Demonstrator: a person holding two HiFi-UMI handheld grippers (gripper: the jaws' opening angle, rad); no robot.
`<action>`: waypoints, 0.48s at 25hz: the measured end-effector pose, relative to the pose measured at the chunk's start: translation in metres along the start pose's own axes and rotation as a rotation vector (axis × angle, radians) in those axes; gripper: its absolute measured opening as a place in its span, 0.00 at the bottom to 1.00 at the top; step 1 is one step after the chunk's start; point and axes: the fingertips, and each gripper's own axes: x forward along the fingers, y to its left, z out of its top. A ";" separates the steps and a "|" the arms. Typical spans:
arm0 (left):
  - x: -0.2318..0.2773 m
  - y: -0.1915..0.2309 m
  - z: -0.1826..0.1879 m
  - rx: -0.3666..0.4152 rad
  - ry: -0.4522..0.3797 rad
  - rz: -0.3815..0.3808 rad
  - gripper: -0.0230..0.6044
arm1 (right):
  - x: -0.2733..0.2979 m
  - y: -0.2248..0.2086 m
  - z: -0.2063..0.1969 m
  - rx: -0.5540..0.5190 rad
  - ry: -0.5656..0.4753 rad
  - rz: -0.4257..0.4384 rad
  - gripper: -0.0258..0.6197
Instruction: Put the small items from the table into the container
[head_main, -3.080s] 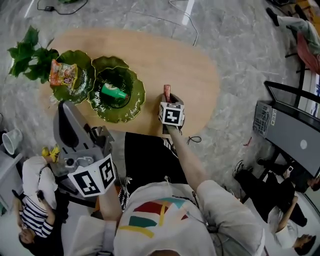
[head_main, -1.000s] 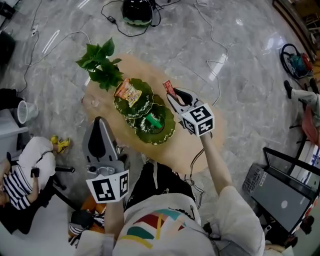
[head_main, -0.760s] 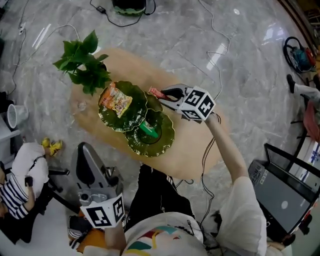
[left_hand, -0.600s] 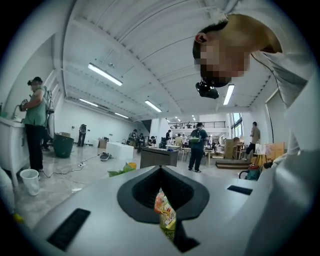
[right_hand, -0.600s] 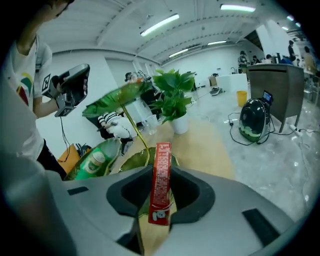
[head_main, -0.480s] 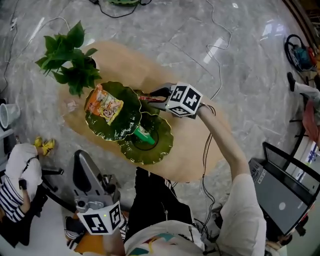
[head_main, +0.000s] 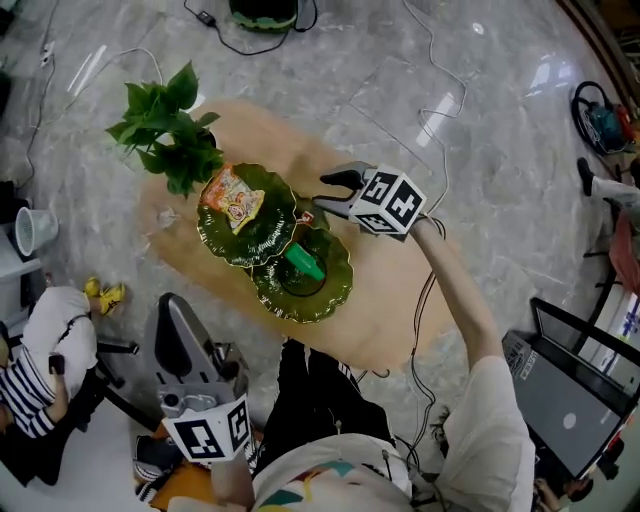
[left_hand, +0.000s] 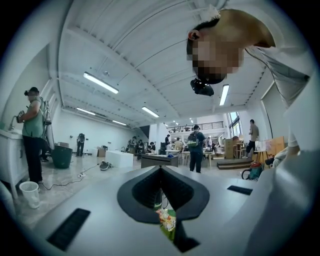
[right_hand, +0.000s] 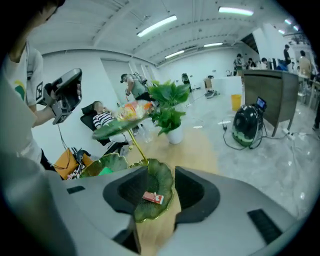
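A tiered green leaf dish stands on the oval wooden table (head_main: 385, 300). Its top leaf (head_main: 262, 238) carries an orange snack packet (head_main: 232, 196). The lower leaf (head_main: 332, 292) holds a green item (head_main: 302, 263). A small red packet (right_hand: 152, 198) lies in the smallest leaf (right_hand: 161, 176). My right gripper (head_main: 324, 193) hangs just over that leaf with its jaws opening, and the packet lies free between them. My left gripper (head_main: 181, 342) stays low at the near left, off the table, with its jaws together and nothing in them.
A potted plant (head_main: 165, 125) stands at the table's far left end, next to a clear glass (head_main: 160, 214). Cables (head_main: 420, 110) run across the marble floor. A seated person (head_main: 45, 370) is at the left, and dark equipment (head_main: 580, 390) at the right.
The right gripper carried the red packet from the table's near side to the leaf dish and sank. Its jaws have parted and the packet now lies in the small leaf. The left gripper sank.
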 end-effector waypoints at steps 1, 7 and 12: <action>0.002 -0.001 0.010 0.001 -0.020 -0.007 0.05 | -0.014 0.000 0.016 -0.012 -0.035 -0.025 0.31; -0.004 -0.014 0.083 0.007 -0.123 -0.063 0.05 | -0.141 0.036 0.135 -0.025 -0.402 -0.397 0.09; -0.034 -0.029 0.132 0.007 -0.171 -0.086 0.05 | -0.247 0.137 0.177 0.088 -0.634 -0.724 0.08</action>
